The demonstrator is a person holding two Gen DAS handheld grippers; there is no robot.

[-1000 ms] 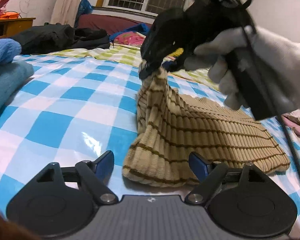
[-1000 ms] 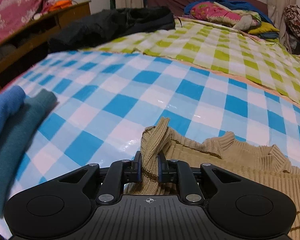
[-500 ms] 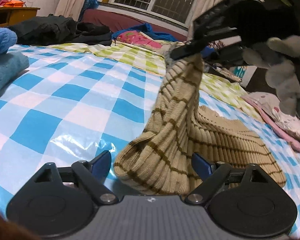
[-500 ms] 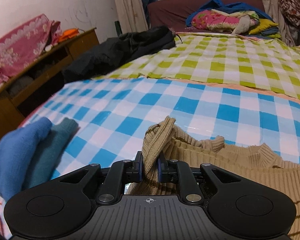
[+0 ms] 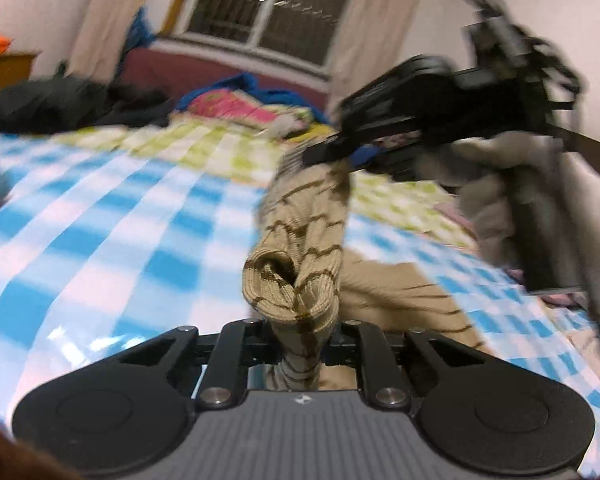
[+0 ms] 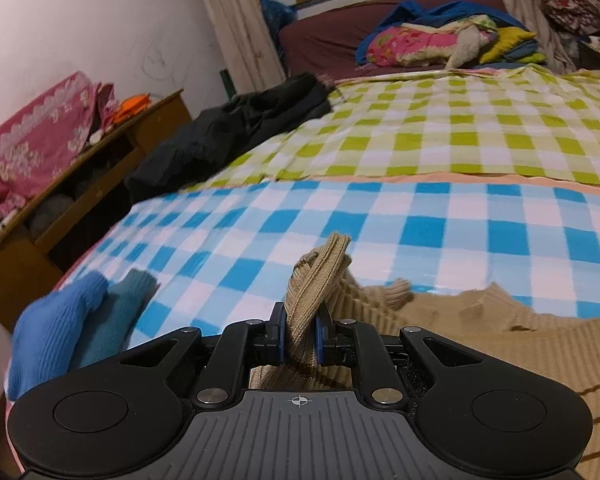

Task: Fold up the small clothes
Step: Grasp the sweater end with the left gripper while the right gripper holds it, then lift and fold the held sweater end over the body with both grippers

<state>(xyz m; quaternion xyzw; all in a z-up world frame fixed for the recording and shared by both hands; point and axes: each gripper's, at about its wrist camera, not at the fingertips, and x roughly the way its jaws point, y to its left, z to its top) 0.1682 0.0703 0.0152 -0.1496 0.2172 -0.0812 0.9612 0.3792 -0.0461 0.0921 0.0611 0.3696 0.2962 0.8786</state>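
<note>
Between the fingers of the left gripper (image 5: 302, 344) sat a bunched fold of the tan striped sweater (image 5: 300, 240); the jaws had just been closing and were now drawn in tight against the knit on both sides, the cuff-like end bulging out just ahead of them. From that pinch the ribbed cloth rose in a taut band up and away to the right gripper (image 5: 332, 156), which hung above the bed in a gloved hand (image 5: 496, 196) and gripped the sweater's upper end. Seen from its own camera, the right gripper (image 6: 300, 336) had its blue pads (image 6: 278, 334) pressed together on a narrow ridge of the same knit, a tip of the fabric sticking up past the fingertips. The rest of the sweater trailed off to the right, lying rumpled on the blue-and-white checked cover (image 6: 380, 216). Well to the left on that cover lay a folded blue garment (image 6: 56, 328) with a teal one (image 6: 116, 312) touching its side. Farther back a green checked sheet (image 6: 460, 136) covered the bed, with dark clothing (image 6: 236, 128) heaped at its left edge and colourful bedding (image 6: 428, 44) piled near the window. The left view was blurred.
</note>
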